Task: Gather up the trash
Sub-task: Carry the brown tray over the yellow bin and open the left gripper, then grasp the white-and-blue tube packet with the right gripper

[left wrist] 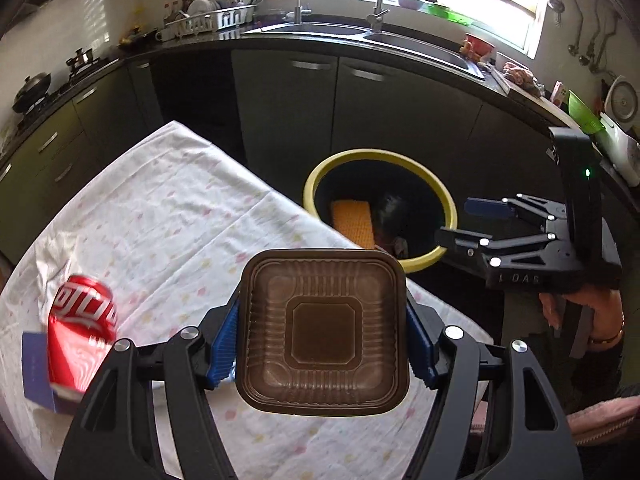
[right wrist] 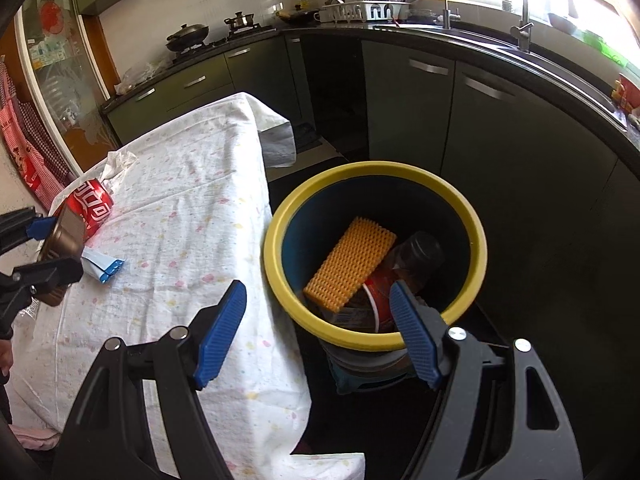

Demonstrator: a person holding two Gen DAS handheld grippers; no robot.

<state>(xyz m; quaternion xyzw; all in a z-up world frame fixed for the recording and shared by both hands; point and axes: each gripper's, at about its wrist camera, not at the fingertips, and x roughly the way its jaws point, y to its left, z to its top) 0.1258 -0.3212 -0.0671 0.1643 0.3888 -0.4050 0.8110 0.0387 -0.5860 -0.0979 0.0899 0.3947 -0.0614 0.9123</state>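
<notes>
My left gripper [left wrist: 322, 346] is shut on a square brown plastic tray [left wrist: 324, 332], its blue pads pressing the tray's two sides, above the cloth-covered table [left wrist: 180, 208]. From the right wrist view the same tray [right wrist: 64, 232] shows at the far left. A red cola can [left wrist: 80, 328] lies on the table to the left, over a blue and white packet [right wrist: 102, 266]. The yellow-rimmed bin [right wrist: 280, 232] stands beside the table and holds an orange waffle-patterned piece [right wrist: 348, 264] and a dark bottle [right wrist: 420, 252]. My right gripper [right wrist: 318, 292] hangs open and empty over the bin's near rim.
A crumpled white wrapper [right wrist: 120, 164] lies behind the can. Dark cabinets [left wrist: 288, 120] and a counter with a sink [left wrist: 400, 40] curve behind the bin. A stove with a pan [right wrist: 188, 36] is at the far left. A person's hand [left wrist: 592, 316] grips the right tool.
</notes>
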